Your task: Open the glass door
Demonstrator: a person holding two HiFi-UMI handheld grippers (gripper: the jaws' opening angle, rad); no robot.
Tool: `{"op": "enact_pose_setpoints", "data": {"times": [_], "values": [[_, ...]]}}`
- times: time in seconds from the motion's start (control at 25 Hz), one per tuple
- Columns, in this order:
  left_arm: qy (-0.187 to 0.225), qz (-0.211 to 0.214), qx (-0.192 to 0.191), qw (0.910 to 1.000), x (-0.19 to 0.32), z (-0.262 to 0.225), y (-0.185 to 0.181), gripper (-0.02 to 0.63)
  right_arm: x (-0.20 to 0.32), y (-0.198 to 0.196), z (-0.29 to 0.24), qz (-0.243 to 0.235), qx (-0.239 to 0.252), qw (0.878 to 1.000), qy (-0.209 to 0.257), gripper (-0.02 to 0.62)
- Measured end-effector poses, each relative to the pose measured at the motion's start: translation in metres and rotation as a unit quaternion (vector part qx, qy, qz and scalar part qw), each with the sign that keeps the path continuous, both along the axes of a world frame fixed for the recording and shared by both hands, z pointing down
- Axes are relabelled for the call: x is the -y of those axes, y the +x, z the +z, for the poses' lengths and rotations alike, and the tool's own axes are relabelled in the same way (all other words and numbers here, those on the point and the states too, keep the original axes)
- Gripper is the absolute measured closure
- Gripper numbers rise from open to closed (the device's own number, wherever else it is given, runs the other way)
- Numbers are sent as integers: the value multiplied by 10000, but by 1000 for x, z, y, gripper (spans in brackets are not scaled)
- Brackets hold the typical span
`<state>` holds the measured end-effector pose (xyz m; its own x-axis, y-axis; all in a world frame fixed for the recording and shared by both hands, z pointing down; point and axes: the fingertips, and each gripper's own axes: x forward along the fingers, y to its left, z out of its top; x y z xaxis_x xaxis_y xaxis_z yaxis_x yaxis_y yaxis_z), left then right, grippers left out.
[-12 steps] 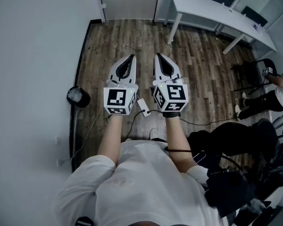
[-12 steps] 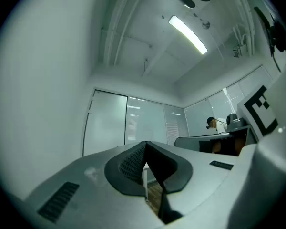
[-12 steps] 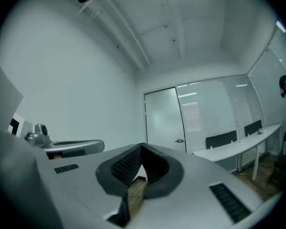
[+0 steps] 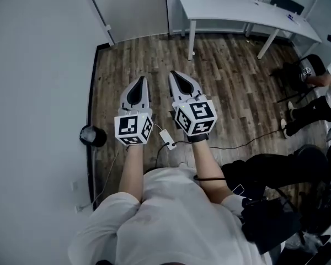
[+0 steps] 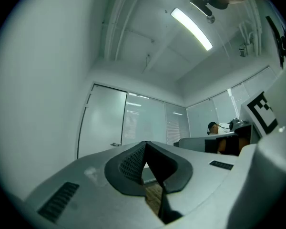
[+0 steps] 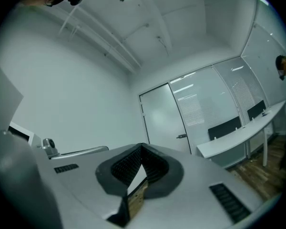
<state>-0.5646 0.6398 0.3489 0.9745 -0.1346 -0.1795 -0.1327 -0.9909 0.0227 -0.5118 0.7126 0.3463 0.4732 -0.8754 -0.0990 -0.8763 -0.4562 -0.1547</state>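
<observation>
While the person stands on the wooden floor (image 4: 231,76) with both arms held out, the left hand-held gripper (image 4: 139,83) and the right hand-held gripper (image 4: 175,75) sit side by side, roughly level. Each has its jaws closed tight on nothing, as both gripper views show. The glass door (image 4: 132,7) stands well ahead of them in the far wall and appears shut. It lies a little to the left of where the two tips point, next to a white tabletop (image 4: 237,7) off to the right. That leaves the left hand-held gripper slightly nearer the door panel. The door handle (image 6: 181,136) looks like a short lever lying level. It sits on the panel's right-hand edge as seen from here, so the right hand-held gripper lines up with it almost as well. The opening has not begun. My reading is that the person must first walk forward, and whichever hand-held gripper takes the lever will need to open its jaws and come at it across its length.
</observation>
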Motion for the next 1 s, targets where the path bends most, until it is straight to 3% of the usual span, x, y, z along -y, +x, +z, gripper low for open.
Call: {"op": "enact_pose_setpoints", "data": {"times": [0.32, 0.52, 0.68, 0.84, 1.0], "values": [[-66, 77, 416, 9991, -6, 31, 35, 603, 2, 28, 41, -83, 383, 9991, -162, 597], [-154, 265, 292, 9991, 2, 38, 64, 603, 15, 57, 56, 66, 393, 9985, -377, 597], [-292, 276, 165, 9991, 34, 23, 93, 603, 43, 84, 42, 101, 275, 9979, -575, 597], [-441, 141, -71, 9989, 89, 5, 90, 603, 87, 93, 35, 74, 250, 9976, -639, 597], [-621, -12, -28, 9981, 143, 20, 89, 603, 141, 95, 51, -89, 405, 9960, -787, 597]]}}
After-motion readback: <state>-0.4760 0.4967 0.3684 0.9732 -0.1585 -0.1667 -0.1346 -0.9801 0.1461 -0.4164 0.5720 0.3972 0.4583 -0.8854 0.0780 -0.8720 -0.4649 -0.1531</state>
